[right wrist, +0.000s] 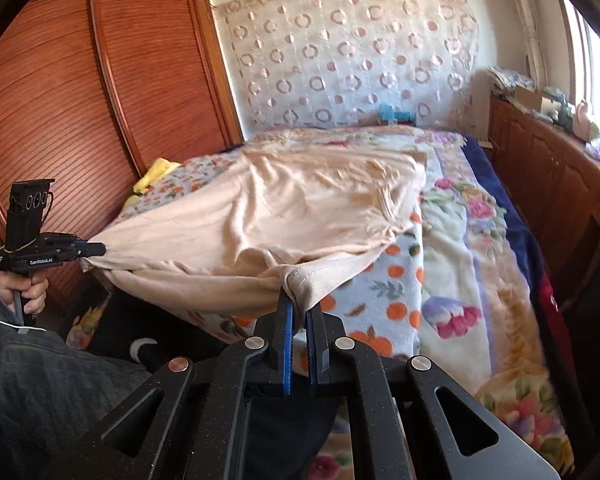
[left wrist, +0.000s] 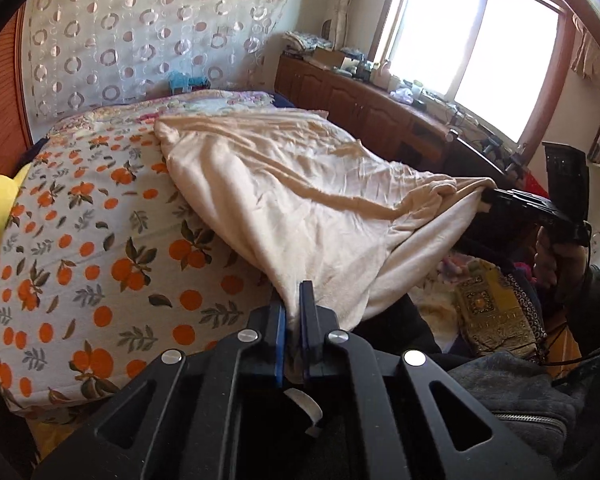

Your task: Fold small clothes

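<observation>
A cream-coloured garment [left wrist: 284, 188] lies spread over the bed, its near edge lifted off the cover. My left gripper [left wrist: 294, 294] is shut on the near left corner of that cloth, which bunches between the blue pads. In the right wrist view my right gripper [right wrist: 300, 306] is shut on the other near corner of the garment [right wrist: 300, 204], by a stitched hem. Each gripper shows in the other's view: the right gripper [left wrist: 488, 196] pinching cloth at the far right, the left gripper [right wrist: 94, 249] pinching it at the left. The near edge hangs taut between them.
The bed carries an orange-fruit print cover [left wrist: 100, 240] and a floral blanket [right wrist: 480, 248]. A yellow item [right wrist: 156, 176] lies near the wooden wardrobe [right wrist: 80, 100]. A wooden cabinet [left wrist: 360, 104] with clutter runs under the window [left wrist: 472, 40]. The person's legs are below the grippers.
</observation>
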`<state>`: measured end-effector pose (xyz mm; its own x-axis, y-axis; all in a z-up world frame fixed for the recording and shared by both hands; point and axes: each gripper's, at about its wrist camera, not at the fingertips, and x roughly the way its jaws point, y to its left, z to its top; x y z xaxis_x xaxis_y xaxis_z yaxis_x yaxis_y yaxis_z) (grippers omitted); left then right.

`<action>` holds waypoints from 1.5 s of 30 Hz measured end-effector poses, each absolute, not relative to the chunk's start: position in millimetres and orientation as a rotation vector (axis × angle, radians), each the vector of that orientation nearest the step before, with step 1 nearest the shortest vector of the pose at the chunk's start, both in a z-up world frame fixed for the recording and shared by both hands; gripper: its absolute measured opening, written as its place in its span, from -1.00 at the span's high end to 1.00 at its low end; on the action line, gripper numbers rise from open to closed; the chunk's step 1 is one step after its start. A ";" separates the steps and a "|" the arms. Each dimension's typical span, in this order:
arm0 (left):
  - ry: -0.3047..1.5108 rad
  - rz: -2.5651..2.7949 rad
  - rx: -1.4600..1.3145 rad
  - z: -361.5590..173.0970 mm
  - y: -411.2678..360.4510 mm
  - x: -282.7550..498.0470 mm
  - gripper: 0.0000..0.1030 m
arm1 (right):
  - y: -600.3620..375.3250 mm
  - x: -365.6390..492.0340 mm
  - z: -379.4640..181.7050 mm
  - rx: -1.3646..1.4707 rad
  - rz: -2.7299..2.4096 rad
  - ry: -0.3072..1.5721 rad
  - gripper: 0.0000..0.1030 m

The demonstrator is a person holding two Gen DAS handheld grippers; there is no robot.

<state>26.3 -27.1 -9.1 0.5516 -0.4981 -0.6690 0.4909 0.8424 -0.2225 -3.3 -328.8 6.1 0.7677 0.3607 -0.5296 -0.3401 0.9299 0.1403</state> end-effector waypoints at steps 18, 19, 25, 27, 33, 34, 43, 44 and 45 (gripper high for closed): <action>0.664 -0.529 0.049 38.9 -56.1 212.4 0.88 | -344.8 173.2 25.1 -0.023 0.253 0.450 0.90; 0.668 -0.524 0.049 38.5 -57.8 223.8 0.88 | -342.2 183.4 25.0 -0.022 0.250 0.452 0.90; 0.670 -0.502 0.025 43.4 -62.4 289.0 0.88 | -328.3 250.5 25.6 -0.039 0.227 0.460 0.90; 0.675 -0.493 0.013 41.6 -61.3 310.3 0.88 | -324.8 269.2 25.6 -0.046 0.223 0.462 0.90; 0.764 -0.460 -0.030 6.1 -61.5 380.4 0.88 | -315.6 335.6 10.6 -0.067 0.215 0.520 0.90; 0.778 -0.454 -0.032 -1.5 -61.7 388.9 0.88 | -312.7 346.6 7.0 -0.074 0.213 0.534 0.90; 0.800 -0.442 -0.034 -22.6 -59.1 415.4 0.88 | -288.2 412.6 -0.8 -0.114 0.204 0.590 0.90; 0.808 -0.440 -0.029 -24.6 -60.1 419.2 0.88 | -288.6 412.5 -1.1 -0.114 0.201 0.601 0.90; 0.816 -0.441 -0.023 -26.6 -60.9 421.5 0.87 | -293.2 414.5 -1.3 -0.114 0.200 0.613 0.90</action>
<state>421.5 -60.9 -26.6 0.5997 -0.3890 -0.6992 0.3716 0.9093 -0.1872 414.5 -293.2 -1.3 0.7997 0.1519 -0.5809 -0.2194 0.9745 -0.0472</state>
